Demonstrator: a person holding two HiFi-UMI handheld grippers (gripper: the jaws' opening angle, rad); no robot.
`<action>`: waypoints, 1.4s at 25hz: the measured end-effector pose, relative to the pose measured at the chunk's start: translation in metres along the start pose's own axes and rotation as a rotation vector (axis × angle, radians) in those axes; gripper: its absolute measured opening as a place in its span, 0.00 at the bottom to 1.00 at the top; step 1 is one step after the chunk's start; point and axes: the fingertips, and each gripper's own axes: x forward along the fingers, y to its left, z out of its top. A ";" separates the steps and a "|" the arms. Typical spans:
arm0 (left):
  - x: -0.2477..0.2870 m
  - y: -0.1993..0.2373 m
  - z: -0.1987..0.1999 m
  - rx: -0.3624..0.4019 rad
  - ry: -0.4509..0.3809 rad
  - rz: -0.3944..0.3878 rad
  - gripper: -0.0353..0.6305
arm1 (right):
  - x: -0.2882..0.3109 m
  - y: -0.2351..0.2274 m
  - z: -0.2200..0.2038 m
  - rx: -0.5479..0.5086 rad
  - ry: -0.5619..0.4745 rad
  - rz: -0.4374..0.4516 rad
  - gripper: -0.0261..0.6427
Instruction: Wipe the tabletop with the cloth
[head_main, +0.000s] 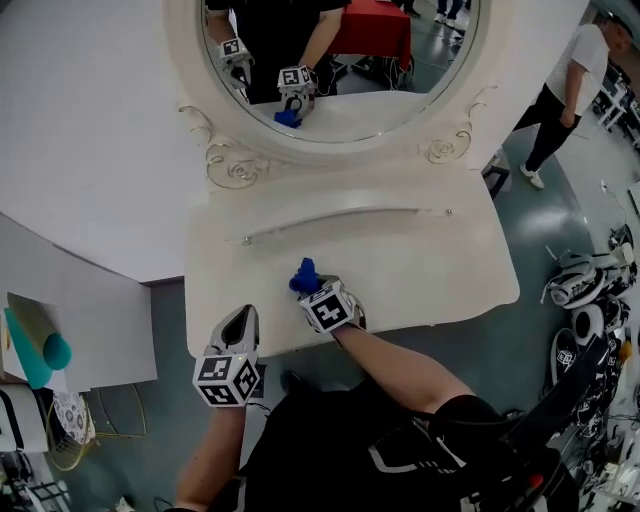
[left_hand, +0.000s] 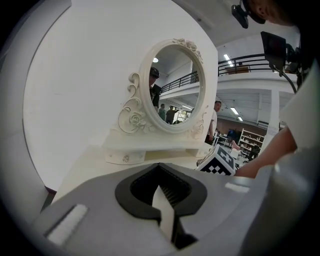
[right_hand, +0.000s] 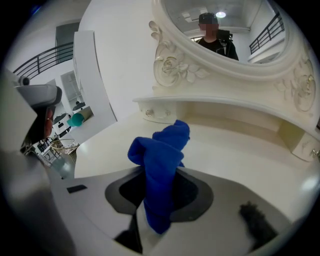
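A white dressing table (head_main: 430, 270) with an oval mirror (head_main: 340, 70) stands in front of me. My right gripper (head_main: 318, 292) is over the tabletop's front middle, shut on a bunched blue cloth (head_main: 304, 276). In the right gripper view the cloth (right_hand: 160, 170) sticks up from between the jaws, above the tabletop (right_hand: 240, 150). My left gripper (head_main: 240, 328) hangs at the table's front left edge. Its jaws (left_hand: 164, 200) are shut with nothing between them. The right gripper's marker cube (left_hand: 220, 162) shows in the left gripper view.
A raised ledge (head_main: 340, 225) runs under the mirror at the back of the tabletop. A white panel (head_main: 70, 300) with a teal object (head_main: 45, 350) stands at the left. A person (head_main: 565, 80) stands at the far right, with gear (head_main: 590, 290) on the floor.
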 end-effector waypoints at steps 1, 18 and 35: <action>0.004 -0.005 0.001 0.005 0.001 -0.007 0.07 | -0.004 -0.006 -0.003 0.007 -0.001 -0.006 0.23; 0.060 -0.097 0.009 0.064 0.032 -0.116 0.07 | -0.060 -0.100 -0.044 0.110 -0.011 -0.089 0.23; 0.110 -0.181 0.017 0.108 0.041 -0.208 0.07 | -0.118 -0.187 -0.091 0.176 -0.025 -0.179 0.23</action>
